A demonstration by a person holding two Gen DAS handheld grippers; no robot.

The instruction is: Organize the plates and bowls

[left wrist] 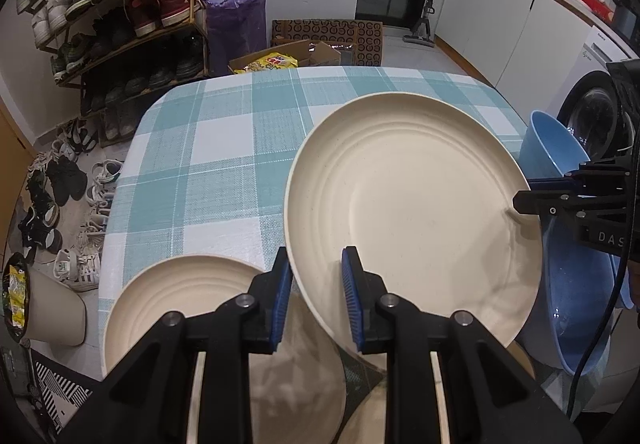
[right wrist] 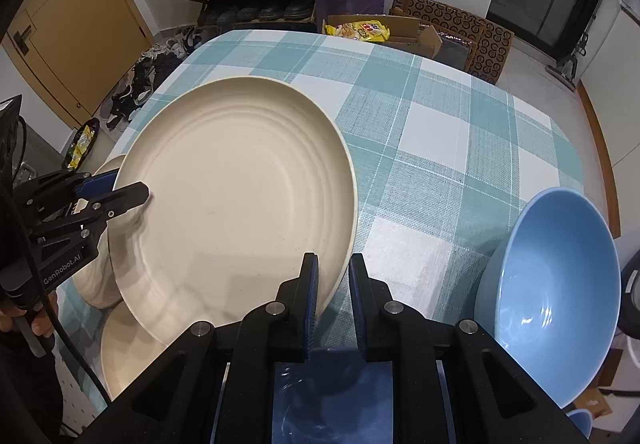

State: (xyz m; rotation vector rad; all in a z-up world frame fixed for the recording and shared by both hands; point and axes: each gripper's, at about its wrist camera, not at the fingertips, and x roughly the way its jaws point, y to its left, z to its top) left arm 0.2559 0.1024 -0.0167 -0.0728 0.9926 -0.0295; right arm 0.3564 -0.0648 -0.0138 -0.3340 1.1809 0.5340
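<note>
A large cream plate (left wrist: 408, 204) (right wrist: 240, 196) hangs tilted above the checked tablecloth (left wrist: 208, 148), carried by both grippers at opposite rims. My left gripper (left wrist: 316, 300) is shut on its near rim, and it shows in the right wrist view (right wrist: 128, 198) at the plate's left edge. My right gripper (right wrist: 334, 300) is shut on the opposite rim, and it appears in the left wrist view (left wrist: 524, 200). More cream plates (left wrist: 180, 300) (right wrist: 120, 352) lie below on the table's near side. Two blue bowls (left wrist: 552, 148) (right wrist: 560, 304) stand at the right, one partly under my right gripper.
Beyond the table stand a shoe rack (left wrist: 120, 4), a purple bag (left wrist: 236, 16) and cardboard boxes (left wrist: 288, 60). Shoes (left wrist: 60, 184) litter the floor at the left. A washing machine (left wrist: 592, 116) and white cabinets (left wrist: 500, 16) line the right wall.
</note>
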